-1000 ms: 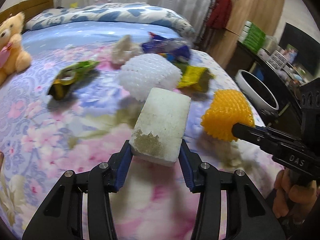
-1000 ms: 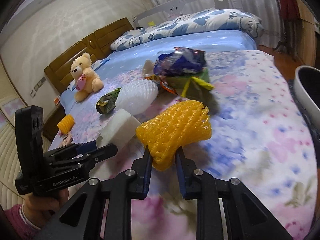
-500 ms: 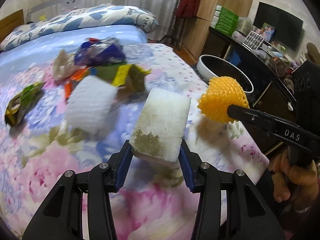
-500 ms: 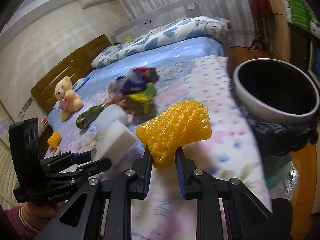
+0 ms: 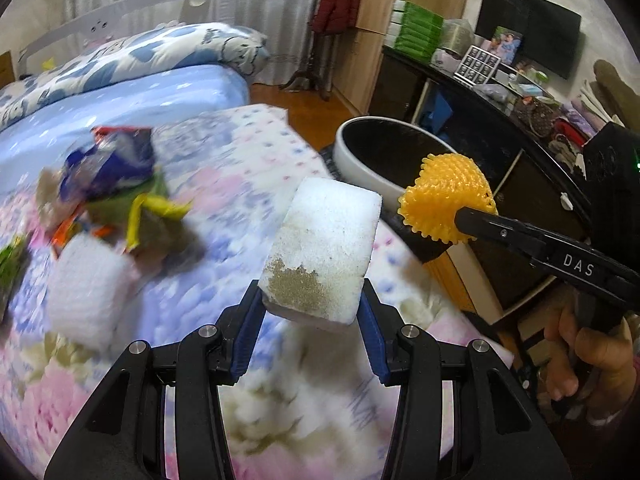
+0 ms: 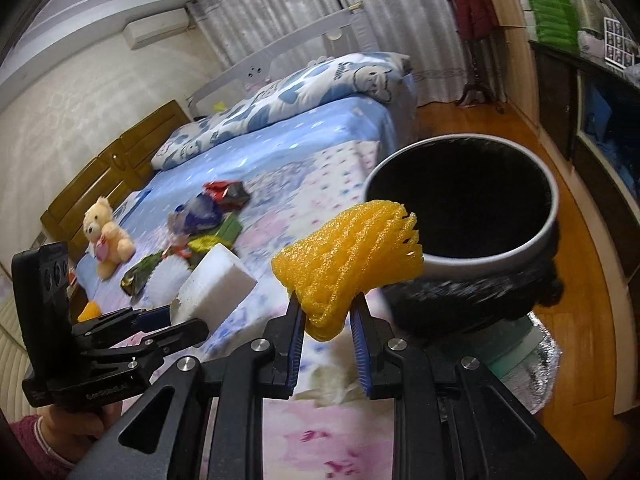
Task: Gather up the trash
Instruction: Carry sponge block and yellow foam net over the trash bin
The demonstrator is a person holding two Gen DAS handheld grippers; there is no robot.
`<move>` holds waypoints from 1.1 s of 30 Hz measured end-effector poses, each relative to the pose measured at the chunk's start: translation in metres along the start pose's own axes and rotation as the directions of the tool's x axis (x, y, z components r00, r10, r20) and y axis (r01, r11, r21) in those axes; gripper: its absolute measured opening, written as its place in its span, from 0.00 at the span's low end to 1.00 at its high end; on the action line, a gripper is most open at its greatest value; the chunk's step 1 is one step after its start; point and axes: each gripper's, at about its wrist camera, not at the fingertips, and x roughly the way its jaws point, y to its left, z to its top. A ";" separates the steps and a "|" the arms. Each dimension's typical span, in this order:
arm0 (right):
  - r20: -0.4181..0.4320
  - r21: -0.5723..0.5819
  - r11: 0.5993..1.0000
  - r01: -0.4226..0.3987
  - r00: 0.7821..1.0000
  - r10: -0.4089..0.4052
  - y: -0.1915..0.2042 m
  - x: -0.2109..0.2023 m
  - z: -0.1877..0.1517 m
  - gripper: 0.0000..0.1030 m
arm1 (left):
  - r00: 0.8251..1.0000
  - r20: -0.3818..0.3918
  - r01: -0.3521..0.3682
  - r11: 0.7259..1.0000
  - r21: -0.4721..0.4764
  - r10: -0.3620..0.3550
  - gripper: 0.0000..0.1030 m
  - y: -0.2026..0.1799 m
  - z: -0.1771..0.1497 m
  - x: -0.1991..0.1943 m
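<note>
Both claws swung from bed (image 5: 224,184) toward bin (image 6: 550,236) | left claw (image 5: 310,316) clenched on sponge (image 5: 326,248), right claw (image 6: 326,322) on yellow foam net (image 6: 352,256) | release only above the opening

The foam block (image 5: 326,252) was white with a brown-stained patch. The foam fruit net (image 6: 348,256) was bright orange-yellow. The bin (image 6: 536,236) had a white rim and black inside. At nine o'clock, the teddy bear (image 6: 106,236) was cream; the bedspread (image 5: 224,184) was pink-and-blue floral.
</note>
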 end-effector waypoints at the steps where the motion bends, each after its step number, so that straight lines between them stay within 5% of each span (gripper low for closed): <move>1: 0.005 0.003 1.000 0.004 1.000 -0.004 -0.004 -0.002 0.003 0.22 | 1.000 0.003 0.002 1.000 0.008 -0.002 0.44 -0.004 0.004 0.002; 33: -0.044 0.053 0.993 0.108 0.993 -0.106 -0.096 0.016 0.063 0.23 | 0.997 -0.048 0.060 0.995 0.077 -0.057 0.44 -0.068 0.098 0.092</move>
